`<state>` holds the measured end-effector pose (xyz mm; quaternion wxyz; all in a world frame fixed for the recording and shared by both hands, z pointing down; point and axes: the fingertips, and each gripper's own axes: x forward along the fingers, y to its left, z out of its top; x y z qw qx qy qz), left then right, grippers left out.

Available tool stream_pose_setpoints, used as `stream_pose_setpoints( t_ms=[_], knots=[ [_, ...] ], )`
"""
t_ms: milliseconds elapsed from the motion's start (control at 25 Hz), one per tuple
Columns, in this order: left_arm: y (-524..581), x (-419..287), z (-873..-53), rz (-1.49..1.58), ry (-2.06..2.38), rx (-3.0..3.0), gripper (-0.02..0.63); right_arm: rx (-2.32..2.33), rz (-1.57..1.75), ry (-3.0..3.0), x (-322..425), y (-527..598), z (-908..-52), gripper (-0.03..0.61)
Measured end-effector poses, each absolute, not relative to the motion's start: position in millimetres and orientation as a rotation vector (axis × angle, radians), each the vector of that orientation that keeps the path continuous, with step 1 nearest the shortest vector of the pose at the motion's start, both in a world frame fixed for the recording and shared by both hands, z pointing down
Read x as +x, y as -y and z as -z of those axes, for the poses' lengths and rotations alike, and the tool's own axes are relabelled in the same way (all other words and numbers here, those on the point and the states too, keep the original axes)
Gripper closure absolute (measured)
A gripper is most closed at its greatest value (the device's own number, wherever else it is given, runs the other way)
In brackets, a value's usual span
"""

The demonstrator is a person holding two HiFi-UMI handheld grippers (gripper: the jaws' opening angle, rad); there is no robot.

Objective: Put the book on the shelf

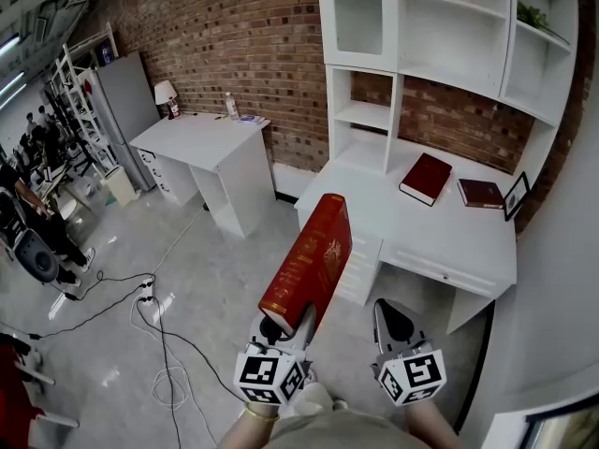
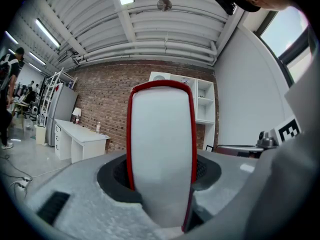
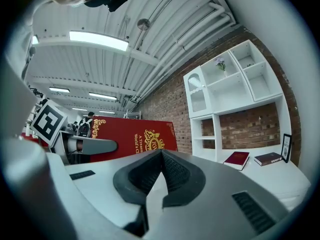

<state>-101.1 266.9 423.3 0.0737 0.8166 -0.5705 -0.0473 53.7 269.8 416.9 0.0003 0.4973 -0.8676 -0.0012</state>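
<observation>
shelf cubby (image 1: 367,110) empty; desk (image 1: 374,209) left bare, red book (image 1: 426,178), dark book (image 1: 481,193) right

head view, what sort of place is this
Likely a warehouse-style lab with a mock study corner: bare brick wall, a white desk under a shelf unit, loose cables across the concrete floor.

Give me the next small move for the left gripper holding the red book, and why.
Probably carry it forward toward the shelf unit: the left gripper is clamped on the red book, which is out over the floor, short of the desk.
</observation>
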Motion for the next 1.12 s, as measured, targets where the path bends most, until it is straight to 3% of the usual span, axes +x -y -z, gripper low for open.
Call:
stream_pose_setpoints(
  t_ms=[1120],
  knots=[
    [-129, -110, -412, 0.170, 1.663, 2.485, 0.380, 1.596, 0.001, 2.706, 44, -138, -410, 0.572]
  ],
)
